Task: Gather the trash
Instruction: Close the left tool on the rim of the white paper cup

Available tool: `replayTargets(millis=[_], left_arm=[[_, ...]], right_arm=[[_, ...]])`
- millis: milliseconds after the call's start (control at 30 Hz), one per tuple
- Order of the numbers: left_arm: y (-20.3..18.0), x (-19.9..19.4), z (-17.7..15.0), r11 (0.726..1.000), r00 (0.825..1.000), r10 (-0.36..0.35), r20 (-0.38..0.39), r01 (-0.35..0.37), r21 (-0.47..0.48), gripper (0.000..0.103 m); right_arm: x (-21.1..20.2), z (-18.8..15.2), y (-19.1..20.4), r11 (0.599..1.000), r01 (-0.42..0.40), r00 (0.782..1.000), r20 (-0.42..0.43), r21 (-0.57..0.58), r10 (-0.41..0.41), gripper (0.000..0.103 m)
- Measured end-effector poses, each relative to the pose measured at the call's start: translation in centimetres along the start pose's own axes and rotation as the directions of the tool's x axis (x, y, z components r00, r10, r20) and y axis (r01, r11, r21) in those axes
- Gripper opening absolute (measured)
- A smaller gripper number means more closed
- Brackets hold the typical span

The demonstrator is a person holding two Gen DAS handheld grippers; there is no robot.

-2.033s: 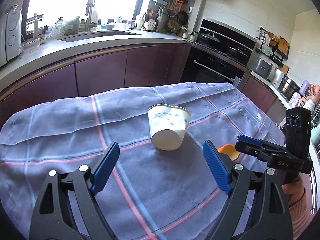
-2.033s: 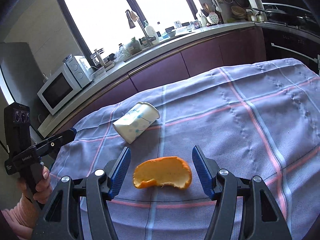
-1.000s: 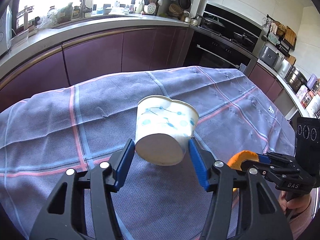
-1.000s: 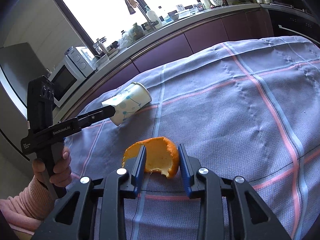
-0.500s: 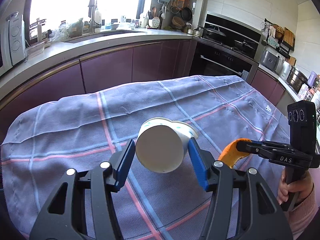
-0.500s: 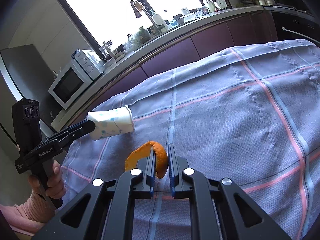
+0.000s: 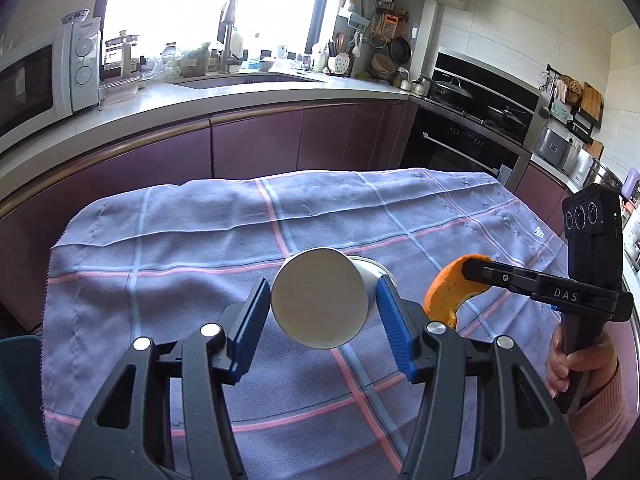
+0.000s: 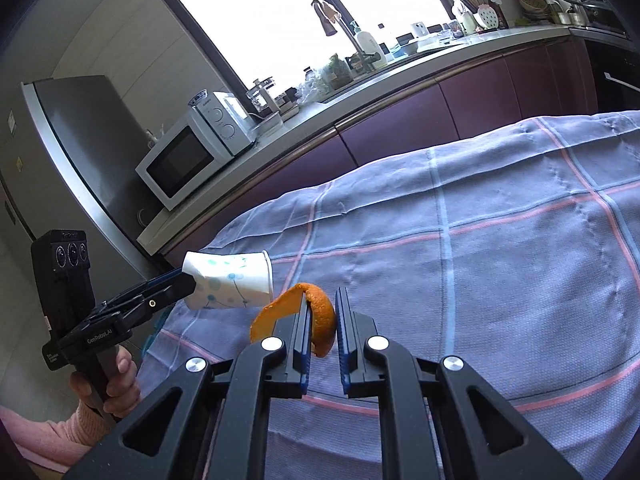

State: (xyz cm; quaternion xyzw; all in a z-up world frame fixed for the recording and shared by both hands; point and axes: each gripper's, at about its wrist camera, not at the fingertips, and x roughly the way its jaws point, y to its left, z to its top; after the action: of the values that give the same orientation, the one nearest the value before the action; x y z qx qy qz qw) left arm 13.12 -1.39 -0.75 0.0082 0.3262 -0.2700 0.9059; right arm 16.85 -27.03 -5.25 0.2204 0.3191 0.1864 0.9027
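**Mia:** What did the left gripper [image 7: 320, 316] have?

**Ben:** It had the paper cup [image 7: 320, 298]. The two blue pads [image 7: 390, 330] squeezed the cup from both sides. The cup was lying sideways, with its flat white bottom facing the camera. It was up in the air, above the cloth [image 7: 200, 240], not sitting on it.

**Mia:** Could you see the cup from the other side too?

**Ben:** Yes. In the right wrist view the cup [image 8: 230, 280] was white with little blue dots and stems. Its open end pointed toward the middle of the table.

**Mia:** And the right gripper [image 8: 323, 320]?

**Ben:** It was pinching the orange peel [image 8: 322, 320]. Its jaws had just been closing, and the peel was between them, held tight. One end of the peel curled out to the left of the pads. The peel was off the cloth too.

**Mia:** Were the cup and the peel close?

**Ben:** They were near each other but not touching. In the left wrist view the peel [image 7: 450, 292] hung just to the right of the cup.

**Mia:** What was under them?

**Ben:** A purple-blue cloth with pink and blue lines covered the table. Behind it was a long counter [image 7: 240, 92] with a microwave [image 8: 188, 160] on it.

**Mia:** Who held the grippers?

**Ben:** A person. I saw a hand [image 8: 116, 380] and a pink sleeve [image 8: 48, 436].
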Motion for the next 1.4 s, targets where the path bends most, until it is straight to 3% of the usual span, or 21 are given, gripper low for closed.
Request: replayTargets(millis=[567,1300,1367,1400], left_arm=[[7.1,-8.3,-2.7,0.987,0.989,0.126,0.076,-0.118,-0.106,0.054],[11.6,-15.0,-5.3,0.957,0.963,0.243,0.117,-0.218,-0.192,0.054],[12.0,-15.2,-5.4,0.956,0.966,0.234,0.105,-0.209,-0.204,0.012],[12.5,-15.3,-5.6,0.954,0.969,0.228,0.097,-0.202,-0.221,0.011]], right_arm=[[4.0,0.1,7.1,0.988,-0.132,0.990,-0.055,-0.079,0.128,0.010],[8.3,-0.5,13.9,0.958,-0.240,0.964,-0.153,-0.156,0.216,0.010],[8.6,-0.6,14.4,0.955,-0.246,0.962,-0.160,-0.162,0.221,0.010],[8.8,-0.6,14.7,0.954,-0.250,0.961,-0.164,-0.165,0.224,0.010]])
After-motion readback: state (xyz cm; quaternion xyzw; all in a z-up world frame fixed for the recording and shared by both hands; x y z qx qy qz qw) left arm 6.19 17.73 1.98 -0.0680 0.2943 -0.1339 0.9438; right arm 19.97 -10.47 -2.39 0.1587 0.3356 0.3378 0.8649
